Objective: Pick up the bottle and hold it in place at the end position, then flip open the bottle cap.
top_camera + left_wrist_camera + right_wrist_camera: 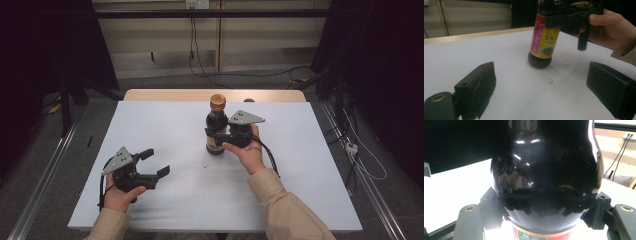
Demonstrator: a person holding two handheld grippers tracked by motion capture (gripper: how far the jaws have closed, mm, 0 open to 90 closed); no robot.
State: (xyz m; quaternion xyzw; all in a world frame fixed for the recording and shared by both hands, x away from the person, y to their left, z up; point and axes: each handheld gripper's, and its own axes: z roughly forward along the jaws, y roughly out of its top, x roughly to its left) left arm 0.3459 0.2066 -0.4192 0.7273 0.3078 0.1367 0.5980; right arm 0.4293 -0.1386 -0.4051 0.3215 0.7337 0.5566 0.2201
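Dark glass, one bottle [216, 127], is gripped by the right claw [220, 136]; the left claw [155, 162], well apart, is held open.

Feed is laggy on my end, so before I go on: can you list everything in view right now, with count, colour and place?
Bottle: one, dark with a bronze cap and a yellow and pink label, upright near the middle of the table, gripped by the right gripper.
Table: one, white top with a wooden far edge.
Small dark specks: a few, on the table just in front of the bottle.
Cables: several, black, on the floor and wall behind the table.
Left gripper: one, black, near the table's front left, jaws open with nothing between them.
Right gripper: one, black, jaws shut on the bottle's body.
Hands and sleeves: two, beige sleeves, coming in from the bottom.
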